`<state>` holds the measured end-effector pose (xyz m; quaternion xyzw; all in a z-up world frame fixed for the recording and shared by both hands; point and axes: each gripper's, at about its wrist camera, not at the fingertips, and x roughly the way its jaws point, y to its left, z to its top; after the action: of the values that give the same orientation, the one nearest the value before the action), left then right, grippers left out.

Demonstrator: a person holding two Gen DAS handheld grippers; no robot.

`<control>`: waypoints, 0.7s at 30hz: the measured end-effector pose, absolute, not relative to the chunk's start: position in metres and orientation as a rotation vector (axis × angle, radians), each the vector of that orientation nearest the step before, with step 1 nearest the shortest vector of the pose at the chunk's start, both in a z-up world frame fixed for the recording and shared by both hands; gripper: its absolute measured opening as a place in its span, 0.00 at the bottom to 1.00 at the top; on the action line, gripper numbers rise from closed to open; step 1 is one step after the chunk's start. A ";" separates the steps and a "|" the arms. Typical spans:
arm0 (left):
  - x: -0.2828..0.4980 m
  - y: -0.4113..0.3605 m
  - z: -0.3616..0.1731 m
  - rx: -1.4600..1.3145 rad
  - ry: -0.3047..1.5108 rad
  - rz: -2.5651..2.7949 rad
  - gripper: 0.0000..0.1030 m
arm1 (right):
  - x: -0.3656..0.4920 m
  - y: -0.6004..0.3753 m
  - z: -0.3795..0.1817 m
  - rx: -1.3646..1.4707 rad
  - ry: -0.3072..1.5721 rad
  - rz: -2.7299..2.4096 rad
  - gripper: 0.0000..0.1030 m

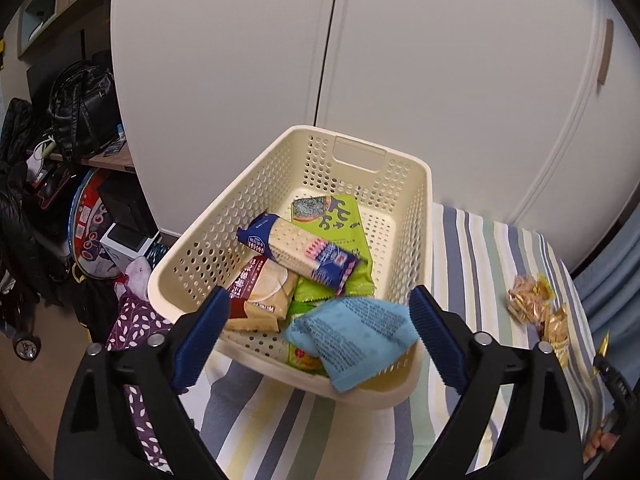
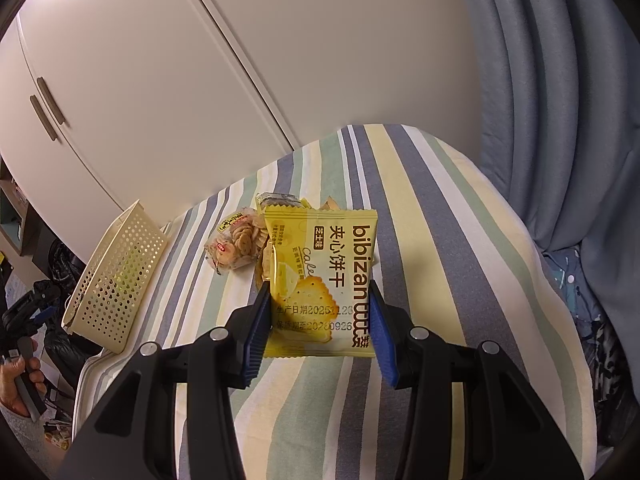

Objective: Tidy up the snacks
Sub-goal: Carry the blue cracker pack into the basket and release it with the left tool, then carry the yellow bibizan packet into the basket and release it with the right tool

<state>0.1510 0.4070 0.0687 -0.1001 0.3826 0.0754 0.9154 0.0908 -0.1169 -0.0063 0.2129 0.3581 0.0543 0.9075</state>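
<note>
A cream perforated basket [image 1: 428, 240] stands on the striped cloth and holds several snack packs: a green packet [image 1: 336, 224], a blue cracker pack [image 1: 296, 248], a cream-and-brown packet [image 1: 260, 292] and a light blue packet [image 1: 352, 336] at the near end. My left gripper [image 1: 318, 300] hovers open over that end; the light blue packet lies by its right finger, slightly blurred. My right gripper [image 2: 319, 286] is shut on a yellow biscuit packet [image 2: 320, 272], held upright above the cloth. The basket [image 2: 116, 272] sits to its left.
A clear bag of small round cookies [image 2: 240, 244] and another packet [image 2: 280, 200] lie on the striped cloth [image 2: 420, 208] beyond the yellow packet. Gold-wrapped snacks [image 1: 532, 300] lie right of the basket. White cupboard doors [image 1: 440, 60] stand behind, blue curtain [image 2: 560, 100] on the right, clutter [image 1: 80, 120] on the left.
</note>
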 end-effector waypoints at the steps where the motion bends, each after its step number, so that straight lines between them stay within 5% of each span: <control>1: 0.148 0.406 0.067 -0.192 0.795 0.150 0.90 | 0.091 -0.117 -0.006 0.441 0.739 0.112 0.44; 21: 0.161 0.401 0.037 0.015 0.898 0.196 0.97 | 0.088 -0.115 -0.006 0.431 0.731 0.097 0.44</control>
<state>0.1606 0.4014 0.0367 0.0073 0.4336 0.0945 0.8961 0.0880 -0.1153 -0.0057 0.2091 0.3546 0.0473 0.9101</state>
